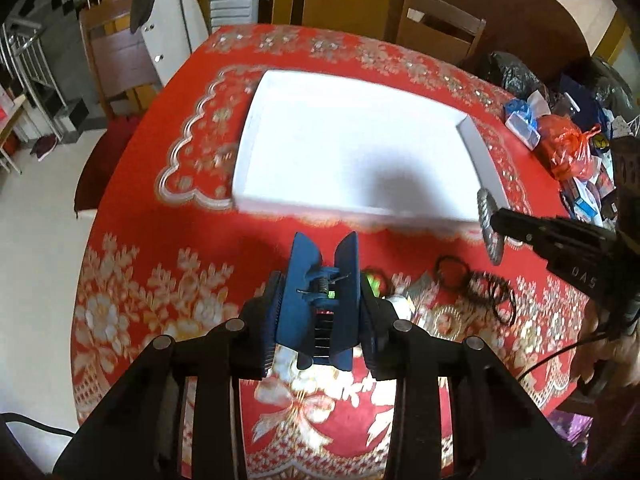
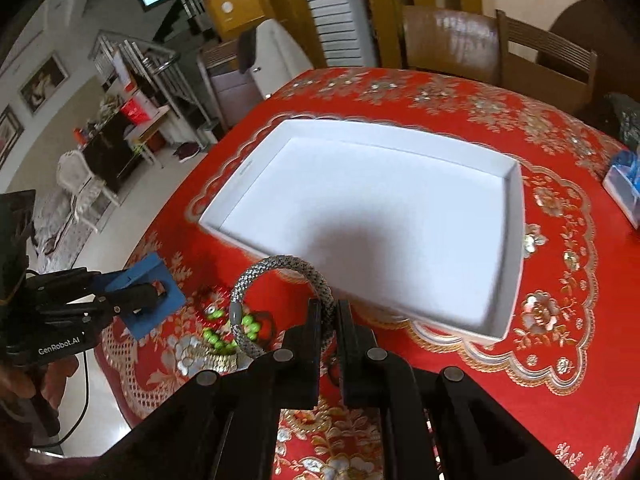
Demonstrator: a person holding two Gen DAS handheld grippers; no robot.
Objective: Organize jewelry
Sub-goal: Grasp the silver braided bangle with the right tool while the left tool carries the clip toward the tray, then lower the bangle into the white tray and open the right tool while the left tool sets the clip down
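An empty white tray (image 1: 256,128) (image 2: 224,216) lies on the red tablecloth. My left gripper (image 1: 322,312) is shut on a blue hair claw clip (image 1: 324,280), held above the cloth in front of the tray; it also shows in the right wrist view (image 2: 160,288). My right gripper (image 2: 329,316) is shut on a grey woven bracelet (image 2: 280,268), held near the tray's front edge; the bracelet shows in the left wrist view (image 1: 490,228). A green bead bracelet (image 2: 232,332) and black hair ties (image 1: 480,284) lie on the cloth.
The round table (image 1: 160,240) has a floral red cloth. Plastic bags and clutter (image 1: 560,132) sit at its far right. Wooden chairs (image 2: 500,48) stand behind; one holds a white jacket (image 1: 172,20). A blue and white packet (image 2: 624,184) lies right of the tray.
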